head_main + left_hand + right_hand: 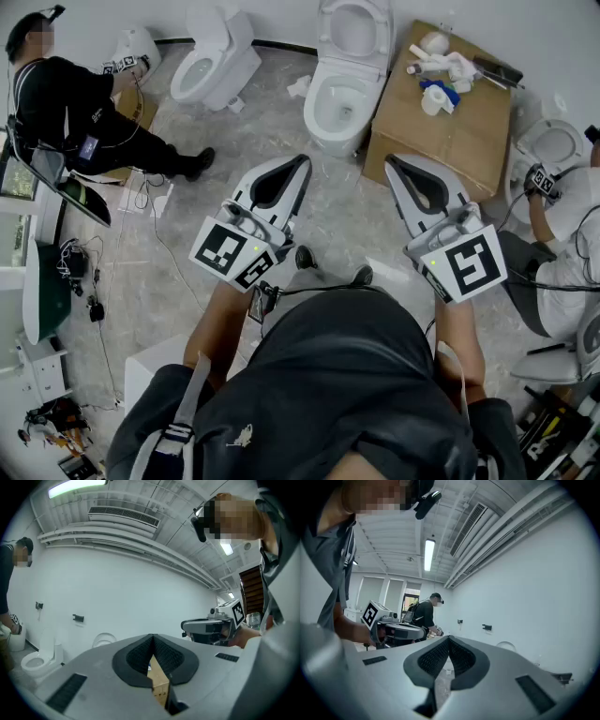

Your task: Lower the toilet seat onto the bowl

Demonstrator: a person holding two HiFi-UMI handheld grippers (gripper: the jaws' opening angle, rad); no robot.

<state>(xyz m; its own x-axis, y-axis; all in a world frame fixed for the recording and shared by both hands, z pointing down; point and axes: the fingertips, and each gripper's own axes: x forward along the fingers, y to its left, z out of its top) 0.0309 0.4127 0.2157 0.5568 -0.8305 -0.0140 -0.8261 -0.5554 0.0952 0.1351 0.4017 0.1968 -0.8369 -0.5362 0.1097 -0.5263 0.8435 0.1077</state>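
In the head view a white toilet (pixel 342 98) stands at the far middle, its seat and lid (pixel 354 28) raised against the tank and its bowl uncovered. My left gripper (pixel 304 161) and right gripper (pixel 388 161) hover side by side over the floor, well short of the bowl, touching nothing. Each has its jaws closed tip to tip and empty. In the left gripper view the left gripper (pixel 152 638) is shut, with a round raised lid (pixel 104 640) showing beyond it. The right gripper (pixel 449 640) is shut in its own view.
A cardboard box (pixel 469 141) with white fittings on top stands right of the toilet. A second toilet (pixel 211 66) sits at far left, a third (pixel 553 145) at right. A person (pixel 75 112) crouches left, another (pixel 572 225) right. Cables (pixel 141 202) trail over the floor.
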